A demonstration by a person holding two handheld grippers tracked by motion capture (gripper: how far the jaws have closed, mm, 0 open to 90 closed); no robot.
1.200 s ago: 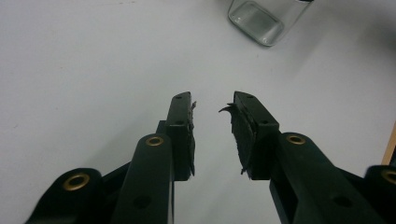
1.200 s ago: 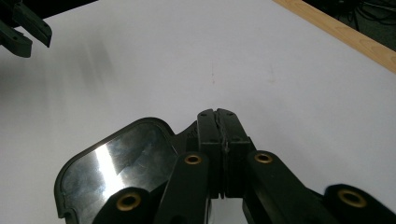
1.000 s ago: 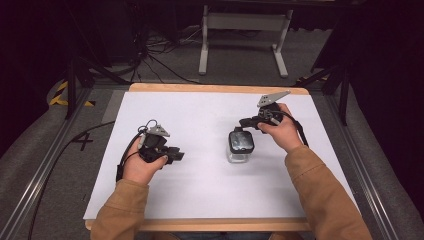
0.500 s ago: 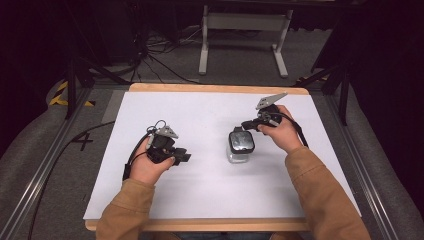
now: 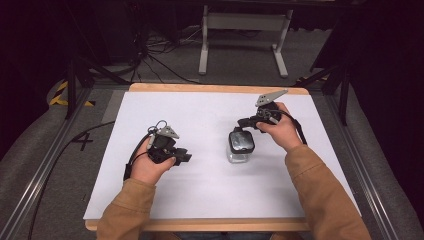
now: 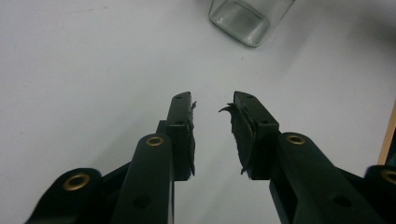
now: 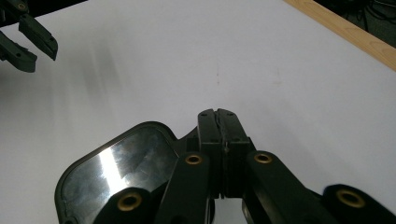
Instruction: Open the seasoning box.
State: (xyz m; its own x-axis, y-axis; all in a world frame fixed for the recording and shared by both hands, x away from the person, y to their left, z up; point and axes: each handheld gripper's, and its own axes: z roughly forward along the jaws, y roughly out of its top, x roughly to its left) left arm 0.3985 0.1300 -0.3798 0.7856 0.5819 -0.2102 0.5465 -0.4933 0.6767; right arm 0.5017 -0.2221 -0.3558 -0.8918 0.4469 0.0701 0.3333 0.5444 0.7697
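A small square glass jar [image 5: 238,153] with a glossy black lid [image 5: 241,141] stands on the white table [image 5: 200,107], right of centre. My right gripper [image 5: 243,122] is shut, its tips just behind the lid. In the right gripper view the shut jaws [image 7: 217,115] lie beside and above the lid [image 7: 116,175], with nothing visible between them. My left gripper [image 5: 185,156] is open, low over the table to the jar's left. Its empty jaws [image 6: 212,105] point at the jar's glass body [image 6: 250,18], some way off.
The table's wooden edge [image 5: 215,88] runs along the far side. Behind it on the dark floor stand a grey metal frame [image 5: 240,22] and cables [image 5: 150,47]. Metal rails [image 5: 45,165] flank the table. My left gripper [image 7: 25,39] appears far off in the right gripper view.
My left hand has drifted slightly to the right, toward the jar, with its gripper still open. The right hand and the jar have stayed put.
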